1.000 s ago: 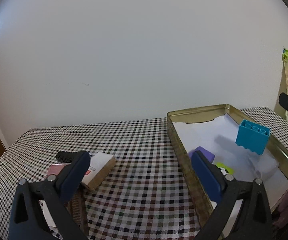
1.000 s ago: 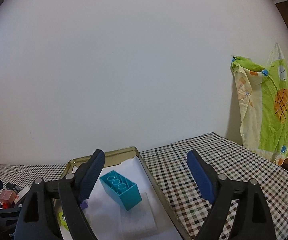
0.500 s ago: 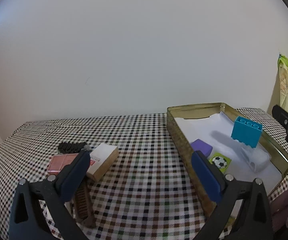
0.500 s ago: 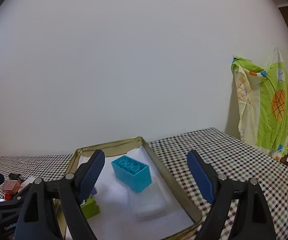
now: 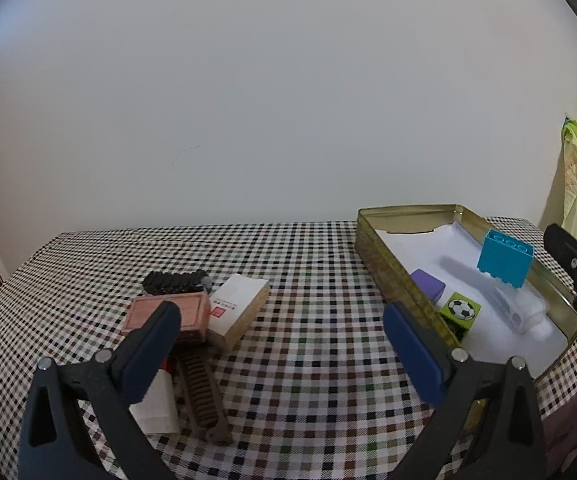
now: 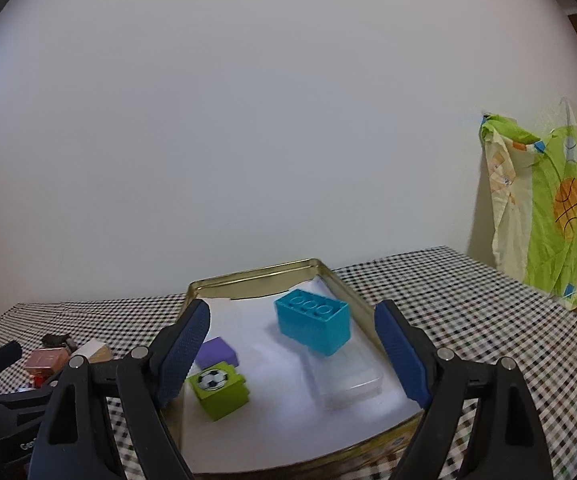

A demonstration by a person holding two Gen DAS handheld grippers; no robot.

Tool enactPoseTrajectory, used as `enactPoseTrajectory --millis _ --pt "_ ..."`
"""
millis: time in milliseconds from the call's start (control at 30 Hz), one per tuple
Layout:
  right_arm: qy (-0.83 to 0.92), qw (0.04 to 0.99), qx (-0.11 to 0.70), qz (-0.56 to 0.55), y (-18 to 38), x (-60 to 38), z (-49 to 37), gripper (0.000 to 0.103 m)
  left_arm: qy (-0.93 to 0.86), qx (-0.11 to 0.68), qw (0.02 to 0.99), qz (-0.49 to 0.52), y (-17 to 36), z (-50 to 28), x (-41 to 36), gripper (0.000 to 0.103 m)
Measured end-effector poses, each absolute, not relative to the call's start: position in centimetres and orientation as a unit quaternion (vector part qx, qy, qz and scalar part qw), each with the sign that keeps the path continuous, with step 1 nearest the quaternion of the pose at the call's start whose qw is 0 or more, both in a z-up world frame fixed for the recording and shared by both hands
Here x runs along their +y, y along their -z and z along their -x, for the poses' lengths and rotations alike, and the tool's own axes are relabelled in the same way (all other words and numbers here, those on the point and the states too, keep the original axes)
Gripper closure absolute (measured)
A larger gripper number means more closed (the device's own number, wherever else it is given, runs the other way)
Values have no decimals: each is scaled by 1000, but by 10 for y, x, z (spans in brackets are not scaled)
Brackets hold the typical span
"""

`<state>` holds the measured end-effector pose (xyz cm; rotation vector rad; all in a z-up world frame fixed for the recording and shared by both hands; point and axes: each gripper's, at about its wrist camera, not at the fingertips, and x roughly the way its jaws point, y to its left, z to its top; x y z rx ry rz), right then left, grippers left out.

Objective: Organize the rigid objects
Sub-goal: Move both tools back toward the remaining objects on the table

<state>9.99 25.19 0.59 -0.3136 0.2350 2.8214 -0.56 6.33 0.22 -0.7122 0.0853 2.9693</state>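
Observation:
An open gold tin (image 6: pixel 256 276) lined with white paper holds a blue toy brick (image 6: pixel 314 322), a purple block (image 6: pixel 218 352), a green block with a football picture (image 6: pixel 220 390) and a clear flat case (image 6: pixel 348 380). My right gripper (image 6: pixel 292 348) hovers open in front of the tin, with nothing between its pads. My left gripper (image 5: pixel 280 344) is open over the checked cloth between the tin (image 5: pixel 372 248) and a pile: pink box (image 5: pixel 168 316), white and wood block (image 5: pixel 238 310), black ridged piece (image 5: pixel 176 282), brown comb (image 5: pixel 204 396).
The table has a black-and-white checked cloth (image 5: pixel 308 280) and stands against a plain white wall. A green patterned fabric (image 6: pixel 548 208) hangs at the right. The right gripper's finger (image 5: pixel 576 264) shows at the right edge of the left wrist view.
Both grippers have drawn back from the table, and more of it shows. The tin now sits centred between the right gripper's fingers. The pile at the left has come fully into view.

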Motion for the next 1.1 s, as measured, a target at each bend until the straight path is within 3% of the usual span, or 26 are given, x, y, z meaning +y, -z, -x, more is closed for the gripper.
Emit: enactPoseTrajectory --millis 1100 --pt "-964 -49 60 253 16 120 -40 17 -948 -27 -81 307 16 48 -101 1"
